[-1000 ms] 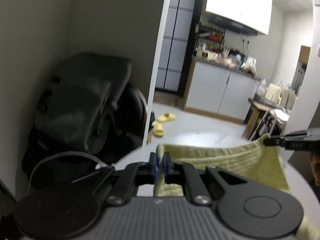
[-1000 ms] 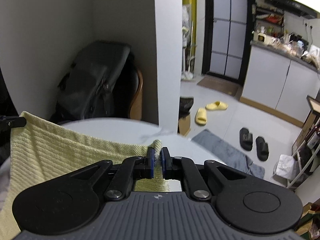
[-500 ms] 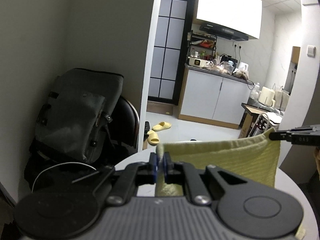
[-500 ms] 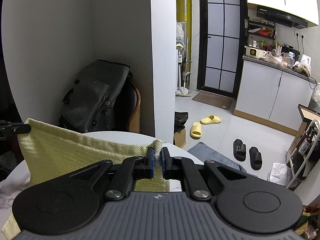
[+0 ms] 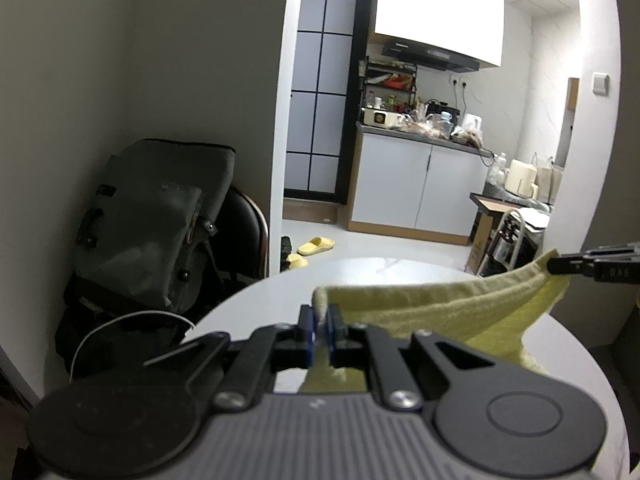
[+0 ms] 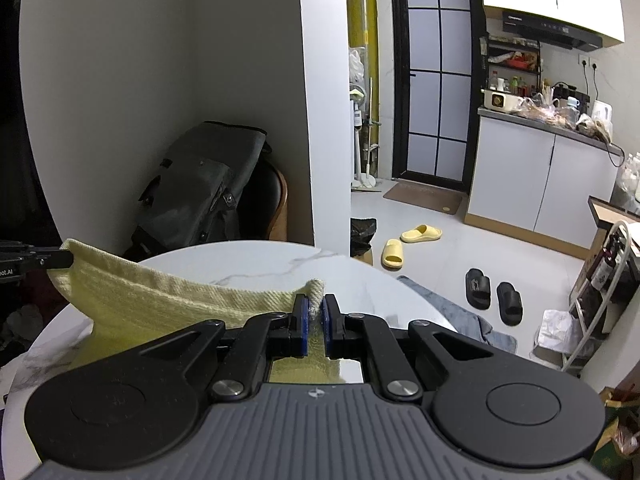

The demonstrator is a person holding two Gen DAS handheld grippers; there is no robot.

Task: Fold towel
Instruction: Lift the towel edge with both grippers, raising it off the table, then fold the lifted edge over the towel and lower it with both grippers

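The left gripper (image 5: 319, 326) and the right gripper (image 6: 315, 316) each pinch one corner of the pale yellow towel (image 6: 168, 304), jaws closed tight on the cloth. The towel hangs stretched between them above the round white marble table (image 6: 280, 264), its lower part draping onto the tabletop.

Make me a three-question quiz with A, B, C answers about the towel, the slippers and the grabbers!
1. Where is the backpack?
A. on a chair
B. on the counter
C. on the table

2. What colour is the towel?
A. blue
B. yellow
C. red

3. What is the right gripper doing?
A. hanging open
B. holding a slipper
C. pinching a towel corner

Answers: 1 A, it leans on the dark chair by the wall. 2 B, the cloth is pale yellow. 3 C, the corner sticks up between its blue pads; the left gripper pinches the other corner.
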